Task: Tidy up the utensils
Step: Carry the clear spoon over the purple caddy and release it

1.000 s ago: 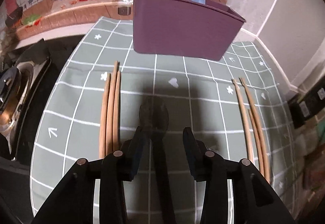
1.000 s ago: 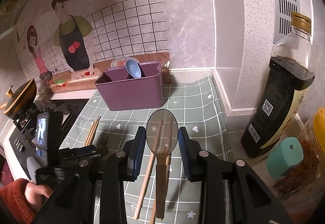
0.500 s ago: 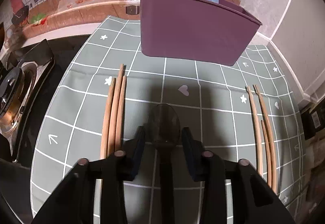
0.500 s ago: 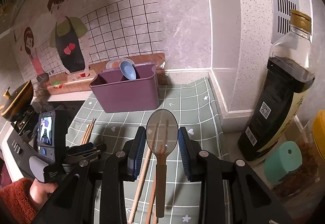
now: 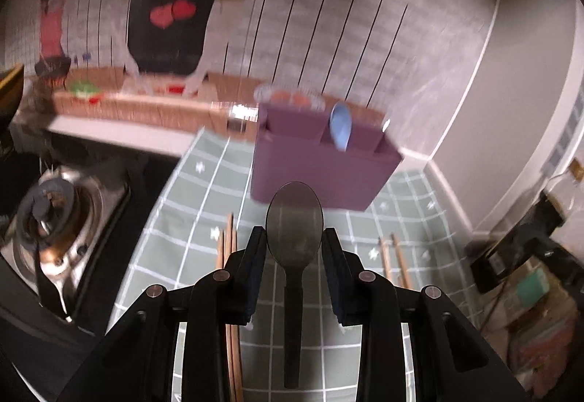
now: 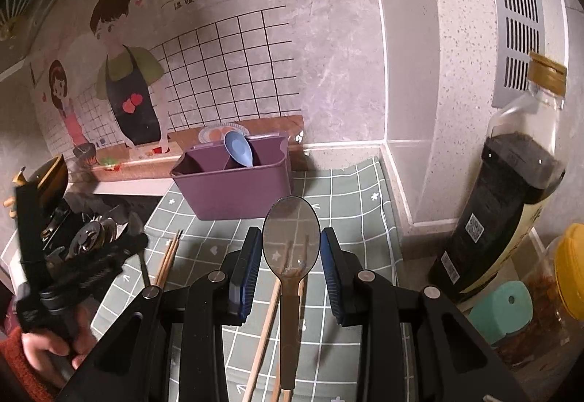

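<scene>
The left gripper (image 5: 294, 248) points slantwise down at the counter and its jaws have just been closing; they now clamp the bowl of a dark smoky spoon (image 5: 294, 232), whose black handle hangs back toward the camera, clear of the green checked mat (image 5: 189, 219). This view is blurred. The right gripper (image 6: 291, 250) tilts down at a like angle and grips a clear brownish spoon (image 6: 291, 241) by the sides of its bowl, the handle trailing below. Both spoons are see-through, with oval bowls facing up.

Ahead of both stands the purple caddy (image 6: 233, 188) on the mat, split into compartments, with a blue spoon (image 6: 238, 148) leaning bowl-up in one. Wooden chopsticks (image 5: 229, 245) lie on the mat to the left of the dark spoon, and a second set (image 5: 396, 256) lies to its right. In the right wrist view a hand (image 6: 51, 351) in a red sleeve holds the left gripper low at the left edge. A dark sauce bottle (image 6: 511, 201) stands at the right, off the mat, and a gas burner (image 5: 54, 219) sits left of it.
</scene>
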### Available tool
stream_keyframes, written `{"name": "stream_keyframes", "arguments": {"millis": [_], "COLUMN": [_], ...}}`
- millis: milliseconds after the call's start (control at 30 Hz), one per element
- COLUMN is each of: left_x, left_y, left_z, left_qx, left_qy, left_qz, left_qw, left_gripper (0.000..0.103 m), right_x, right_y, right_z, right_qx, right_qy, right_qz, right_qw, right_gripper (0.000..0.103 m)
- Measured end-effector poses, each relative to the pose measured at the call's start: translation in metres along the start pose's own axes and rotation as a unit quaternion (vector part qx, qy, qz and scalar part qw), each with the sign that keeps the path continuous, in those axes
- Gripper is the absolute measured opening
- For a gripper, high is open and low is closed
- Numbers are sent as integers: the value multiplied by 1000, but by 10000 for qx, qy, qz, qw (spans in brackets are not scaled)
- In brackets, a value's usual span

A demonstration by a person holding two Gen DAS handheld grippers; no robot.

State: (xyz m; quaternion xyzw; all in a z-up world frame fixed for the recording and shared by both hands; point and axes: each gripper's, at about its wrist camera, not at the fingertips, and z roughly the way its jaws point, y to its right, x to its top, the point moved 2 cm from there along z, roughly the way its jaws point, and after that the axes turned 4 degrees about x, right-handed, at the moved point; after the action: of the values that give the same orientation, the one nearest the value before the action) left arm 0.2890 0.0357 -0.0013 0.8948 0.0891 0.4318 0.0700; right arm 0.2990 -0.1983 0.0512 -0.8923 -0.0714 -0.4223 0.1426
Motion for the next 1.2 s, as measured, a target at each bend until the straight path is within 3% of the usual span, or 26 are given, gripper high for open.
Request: {"name": "stream_keyframes", "arguments": {"millis": [167, 367, 533, 700, 900, 1200], "left_x": [48, 154, 201, 199, 179, 157], "left_y": [11, 21, 22, 11, 5, -1], "left_z": [-24, -60, -50, 1, 58, 110], "left_qx": [-111, -642, -571, -485, -397, -567], "left_qy": [581, 1449, 2058, 1889, 1538, 1095], "left_qz": [256, -82, -276, -502, -378, -471], "left_qw": [9979, 9873, 9765, 9795, 9866, 9912], "left_gripper": [32, 32, 32, 32, 32, 32], "right_x": [30, 139, 195, 190, 173, 151], "right_y": [-12, -36, -41, -47, -36, -41], "right_z": [-4, -29, 4, 60, 123, 176], "right_qx": [5, 129, 275, 196, 57, 52], "right_qy": [208, 1233, 1417, 1395, 1012, 608], "right_qz": [-97, -388, -289, -366, -255, -429], "right_qw": [9997, 9915, 9891, 9894, 9945, 9972], "right_gripper": [30, 30, 30, 30, 30, 30]}}
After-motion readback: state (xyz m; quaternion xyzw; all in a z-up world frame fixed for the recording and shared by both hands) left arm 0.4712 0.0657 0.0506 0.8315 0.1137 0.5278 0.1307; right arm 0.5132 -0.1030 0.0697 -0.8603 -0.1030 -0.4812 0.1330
